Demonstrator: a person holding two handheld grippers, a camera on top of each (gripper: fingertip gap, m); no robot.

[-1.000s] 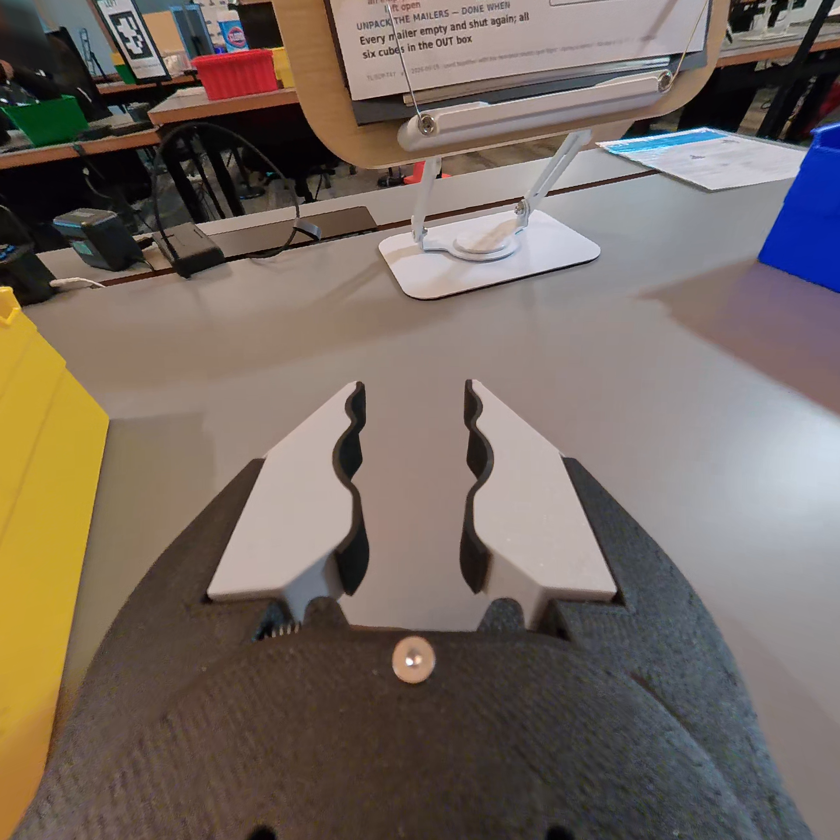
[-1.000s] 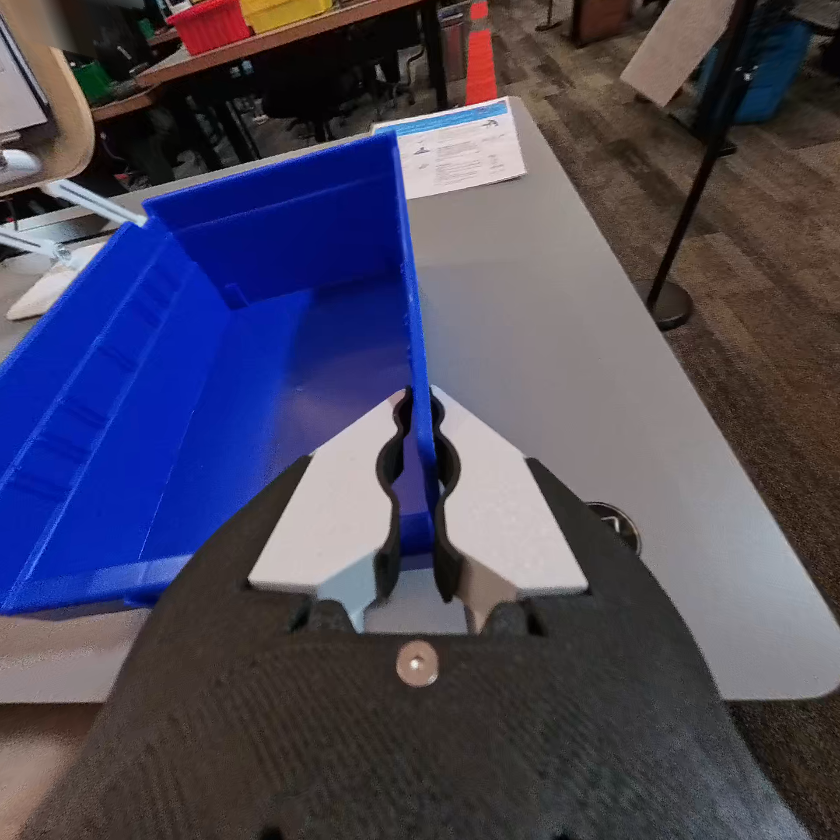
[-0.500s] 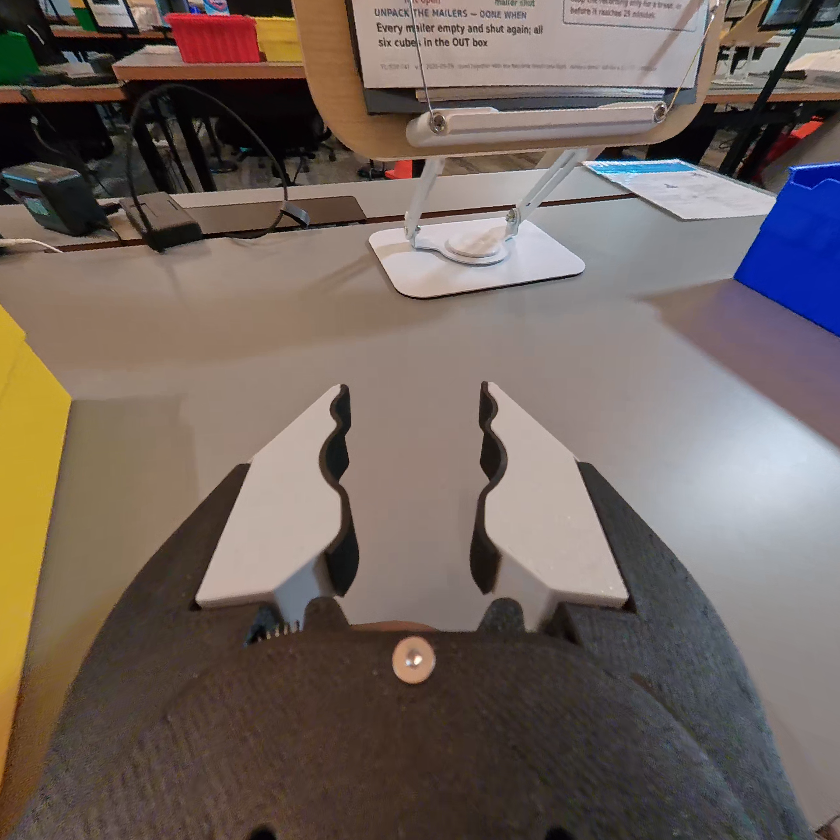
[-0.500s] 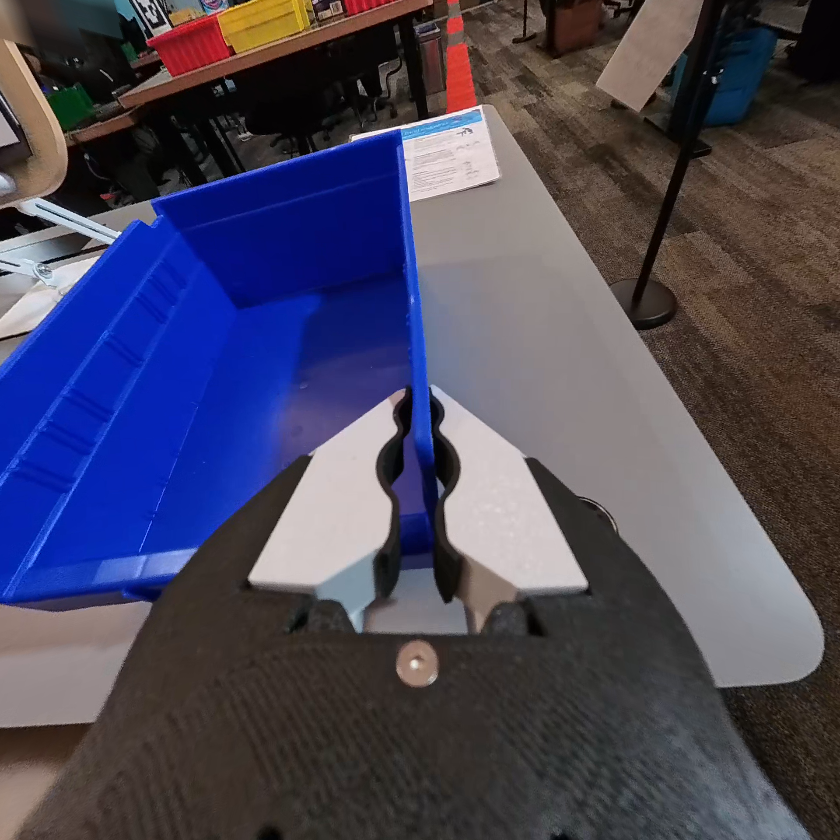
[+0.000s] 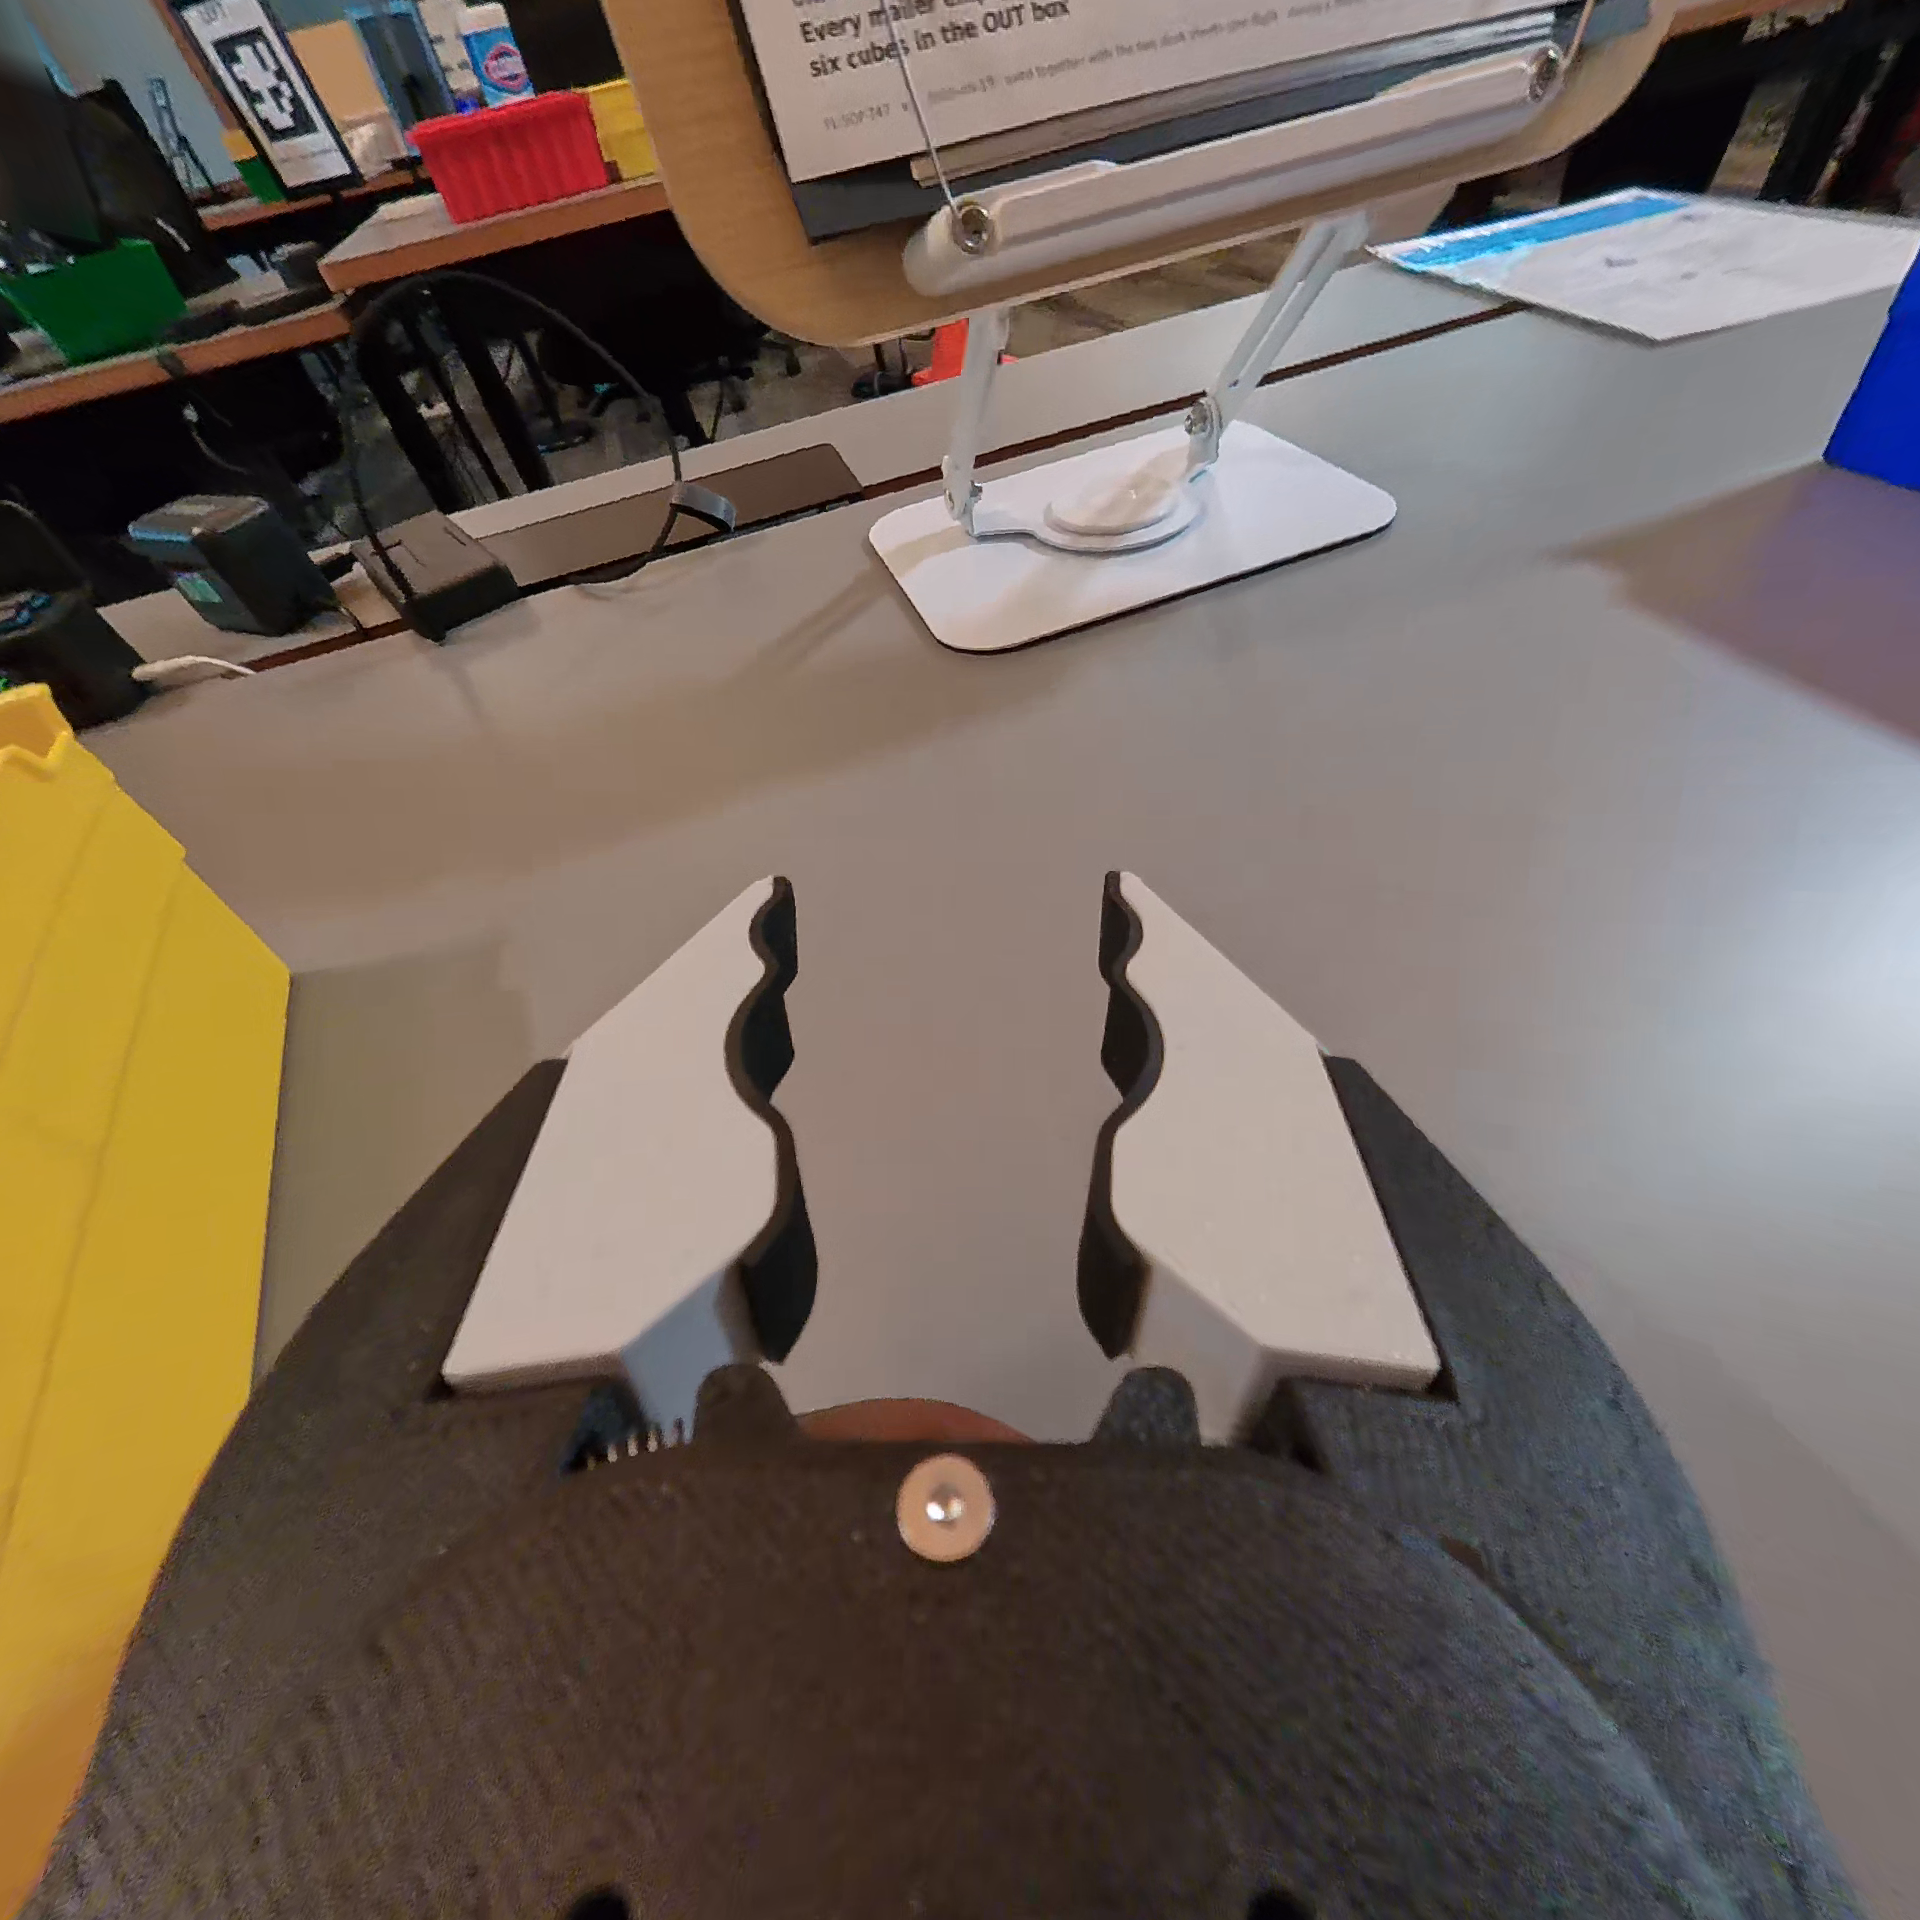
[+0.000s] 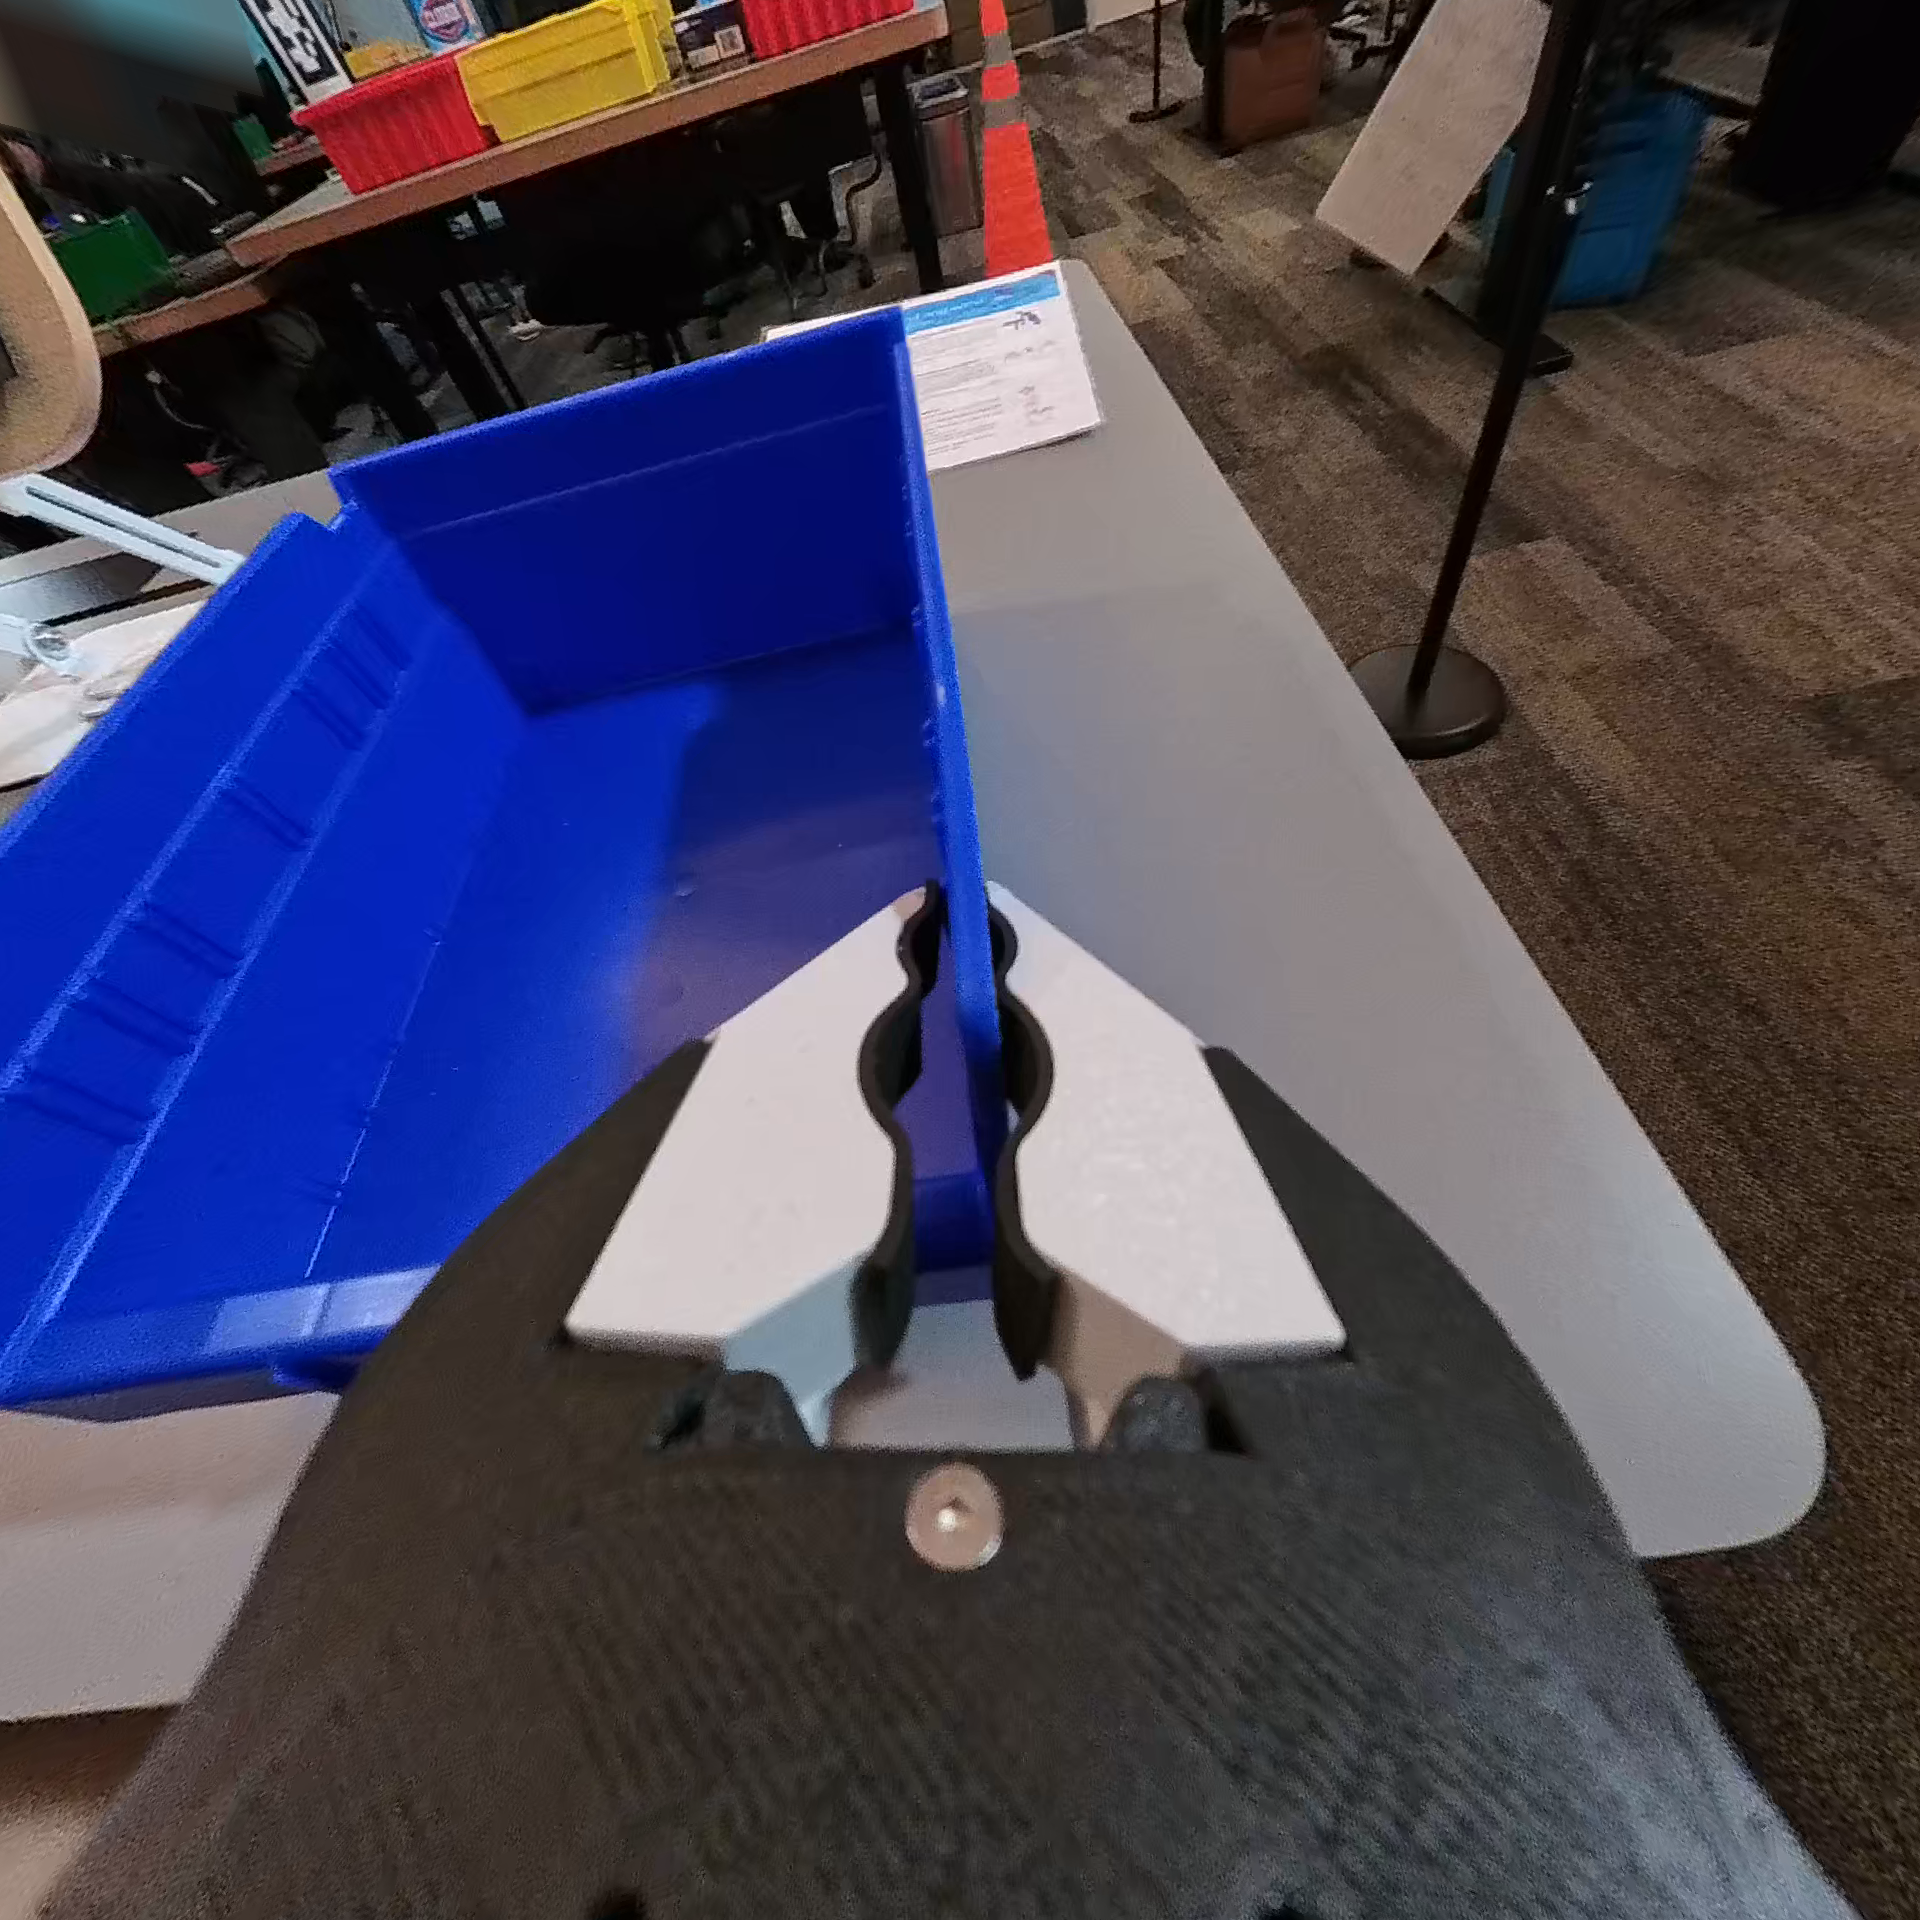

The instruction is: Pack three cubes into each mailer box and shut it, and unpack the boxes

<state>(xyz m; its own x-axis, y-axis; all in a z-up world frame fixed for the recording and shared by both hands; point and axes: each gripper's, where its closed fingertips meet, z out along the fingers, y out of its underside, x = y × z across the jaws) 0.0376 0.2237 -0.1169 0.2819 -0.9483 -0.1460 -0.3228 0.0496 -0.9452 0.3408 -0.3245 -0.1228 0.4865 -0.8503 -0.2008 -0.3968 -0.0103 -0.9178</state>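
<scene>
Right gripper (image 6: 951,914) pinching the blue bin (image 6: 582,831) wall, centre frame; no cubes or mailer boxes in view.
Left gripper (image 5: 945,904) hanging spread and empty over grey table (image 5: 1455,831), yellow bin (image 5: 114,1091) at left edge (bin likely light, stiff plastic; rim is a fair hold).

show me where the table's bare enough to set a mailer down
Bare table between yellow bin, stand base and blue bin; also the strip right of the blue bin. Crowded at the back left: cables and chargers.
</scene>
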